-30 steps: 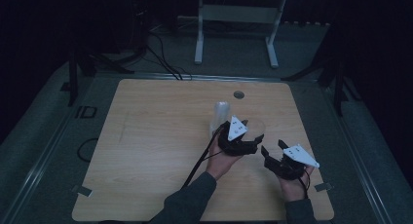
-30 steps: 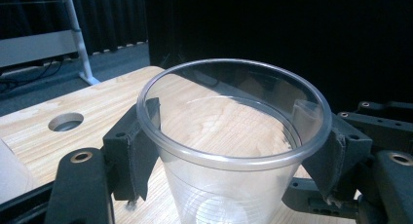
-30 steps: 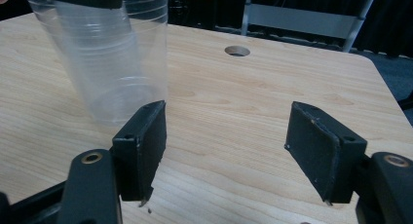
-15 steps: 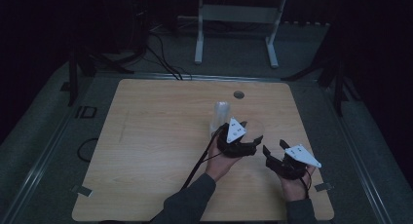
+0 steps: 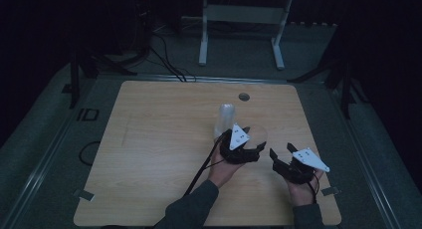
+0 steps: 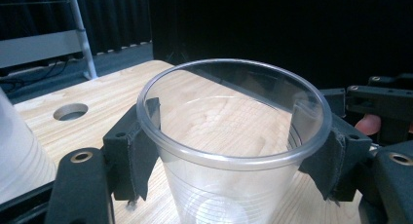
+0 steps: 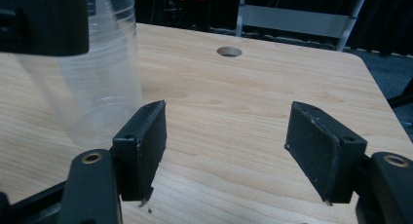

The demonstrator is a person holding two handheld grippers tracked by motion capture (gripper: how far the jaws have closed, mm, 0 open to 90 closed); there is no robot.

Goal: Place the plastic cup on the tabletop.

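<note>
On the near right part of the counter (image 5: pixel 149 139), the right hand-held gripper (image 5: pixel 279 154) waits released, with nothing between its pads. At its 10 o'clock, just beside, the left hand-held gripper (image 6: pixel 229 151) grasps a clear plastic cup (image 6: pixel 229 136) upright under the rim. Behind, at 11 o'clock, a stack of cups (image 5: pixel 225 118) stands near.

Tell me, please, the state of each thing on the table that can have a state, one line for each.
Clear cup: upright, empty, clamped between the jaws of the left gripper.
Stack of cups: standing upside down on the table, free.
Left gripper: shut on the clear cup.
Right gripper: open, nothing between its jaws.
</note>
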